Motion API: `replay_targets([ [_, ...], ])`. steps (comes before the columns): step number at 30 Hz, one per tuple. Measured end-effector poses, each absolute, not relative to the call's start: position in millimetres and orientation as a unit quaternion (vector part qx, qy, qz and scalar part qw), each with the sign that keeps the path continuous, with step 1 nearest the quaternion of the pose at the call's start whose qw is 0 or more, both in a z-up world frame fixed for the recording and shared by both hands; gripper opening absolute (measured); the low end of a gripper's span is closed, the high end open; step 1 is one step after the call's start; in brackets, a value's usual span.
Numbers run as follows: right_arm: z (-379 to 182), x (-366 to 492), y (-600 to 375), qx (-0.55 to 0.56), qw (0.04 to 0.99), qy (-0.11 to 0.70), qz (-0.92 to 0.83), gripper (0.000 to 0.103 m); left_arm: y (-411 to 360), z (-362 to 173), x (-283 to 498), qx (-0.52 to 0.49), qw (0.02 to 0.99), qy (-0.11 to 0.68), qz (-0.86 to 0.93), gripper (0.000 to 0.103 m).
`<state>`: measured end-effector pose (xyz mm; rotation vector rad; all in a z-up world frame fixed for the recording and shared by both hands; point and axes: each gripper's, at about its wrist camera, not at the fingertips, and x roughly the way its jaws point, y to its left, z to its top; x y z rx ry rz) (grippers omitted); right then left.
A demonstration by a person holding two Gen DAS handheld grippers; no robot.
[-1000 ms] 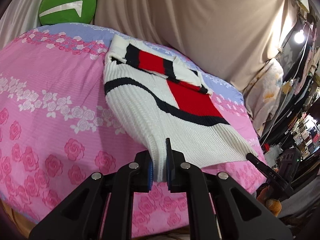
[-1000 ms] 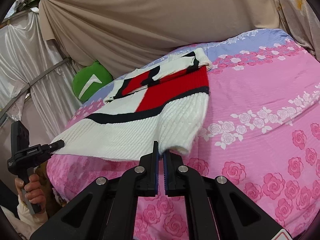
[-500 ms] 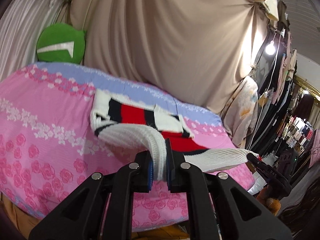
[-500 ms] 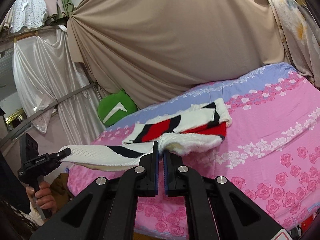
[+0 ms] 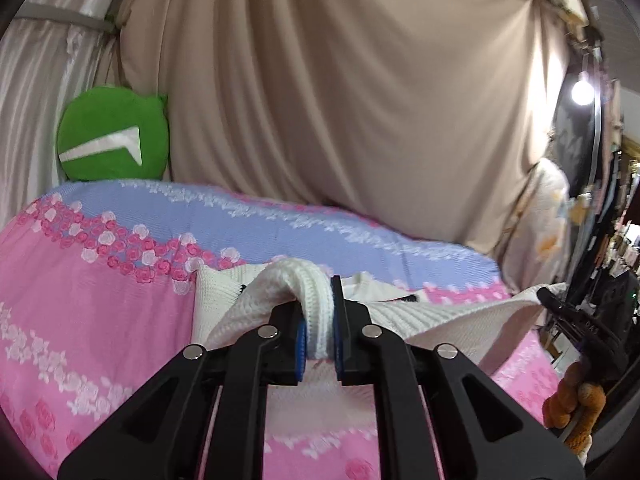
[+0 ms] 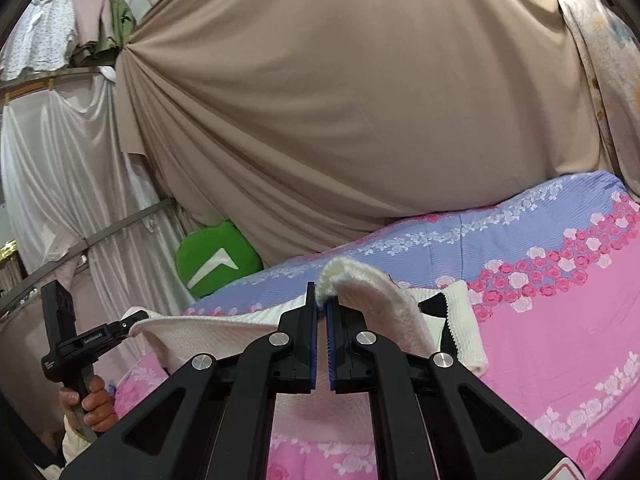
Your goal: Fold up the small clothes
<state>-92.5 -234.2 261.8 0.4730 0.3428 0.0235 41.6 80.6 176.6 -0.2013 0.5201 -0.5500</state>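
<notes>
A small white knit sweater (image 5: 420, 316) with red and black parts lies on the pink floral bedspread (image 5: 100, 304). My left gripper (image 5: 318, 320) is shut on one corner of its hem, and the knit bunches between the blue pads. My right gripper (image 6: 321, 308) is shut on the other hem corner of the sweater (image 6: 372, 300). Both hold the hem lifted above the bed, and it hangs stretched between them, folded over toward the collar end. The red front is hidden under the raised hem. Each gripper shows in the other's view, at the far end of the hem.
A green round cushion (image 5: 114, 134) leans at the head of the bed against beige drapes (image 5: 340, 100). The bedspread (image 6: 560, 320) turns lilac toward the back. Hanging clothes and a bright lamp (image 5: 582, 90) stand at the right.
Both grippers have lifted the hem off the bed and carried it forward over the sweater toward its collar end. The red and black front is now covered.
</notes>
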Motion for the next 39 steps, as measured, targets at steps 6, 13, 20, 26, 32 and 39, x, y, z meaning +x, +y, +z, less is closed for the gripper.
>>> replay_targets([
  [6,210,14,-262,0.255,0.935,0.246,-0.021,0.004,38,119,146,-0.077,0.913,0.331,-0.225,0.009],
  [13,139,94,-284,0.238,0.905,0.351,-0.041,0.004,10,39,221,-0.064,0.889,0.416,-0.181,0.010],
  [20,130,91,-299,0.272,0.900,0.338,-0.041,0.019,18,32,226,-0.093,0.882,0.417,-0.196,0.018],
  [26,157,6,-300,0.251,0.921,0.289,-0.069,0.055,62,64,174,-0.116,0.903,0.367,-0.190,0.068],
  [32,105,-55,-290,0.284,0.887,0.355,-0.074,0.056,92,31,118,-0.109,0.884,0.414,-0.191,0.068],
  [39,98,-52,-265,0.233,0.894,0.372,-0.096,0.018,90,17,101,-0.080,0.885,0.432,-0.156,0.021],
])
